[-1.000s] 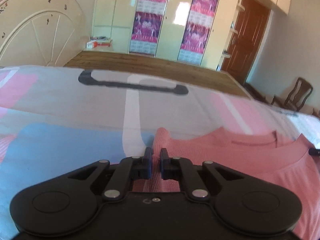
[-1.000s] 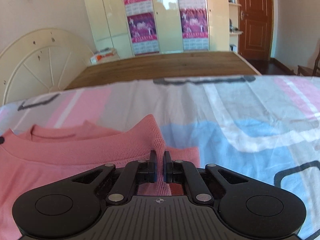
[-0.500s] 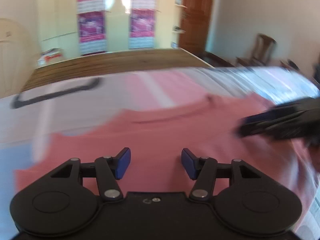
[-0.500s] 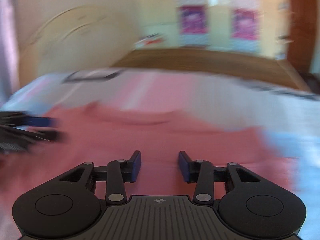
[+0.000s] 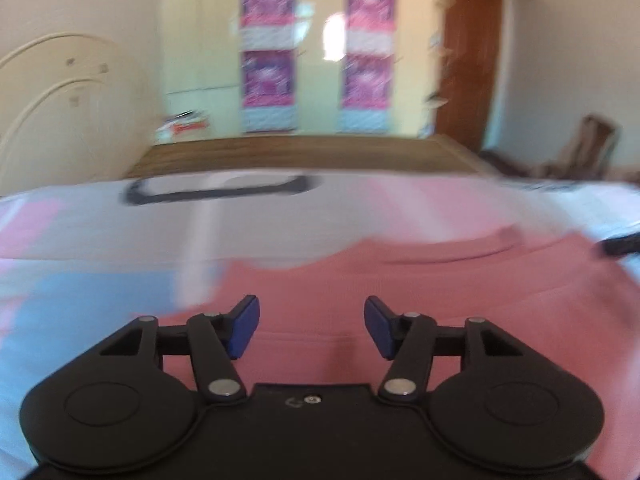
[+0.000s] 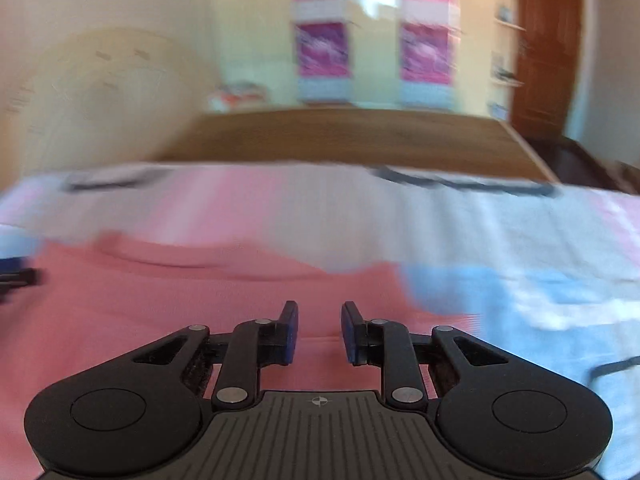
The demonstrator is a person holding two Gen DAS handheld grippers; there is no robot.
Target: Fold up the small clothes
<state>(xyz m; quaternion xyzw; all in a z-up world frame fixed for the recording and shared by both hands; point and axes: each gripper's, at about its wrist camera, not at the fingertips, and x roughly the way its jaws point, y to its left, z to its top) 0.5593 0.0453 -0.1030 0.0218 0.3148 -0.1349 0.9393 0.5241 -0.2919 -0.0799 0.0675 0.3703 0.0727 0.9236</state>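
A pink knit top (image 5: 400, 292) lies flat on the patterned bedsheet, its neckline toward the far side; it also shows in the right wrist view (image 6: 168, 296). My left gripper (image 5: 311, 322) is open and empty, just above the top's left part. My right gripper (image 6: 319, 326) is open and empty, above the top's right part near its edge. The tip of the right gripper (image 5: 620, 245) shows at the right edge of the left wrist view, and the left gripper (image 6: 16, 276) at the left edge of the right wrist view. Both views are motion-blurred.
The bedsheet (image 5: 100, 240) has pink, blue, white and grey blocks with dark outlines. Beyond it is a bare wooden bed board (image 6: 340, 136), a cream headboard (image 5: 48, 100), wardrobes with purple posters (image 5: 268, 52), a brown door (image 6: 548, 40) and a wooden chair (image 5: 588, 144).
One second ago both grippers were shut on the top's outer edges. They have let go and opened, and both have swung across the top; it now lies flat.
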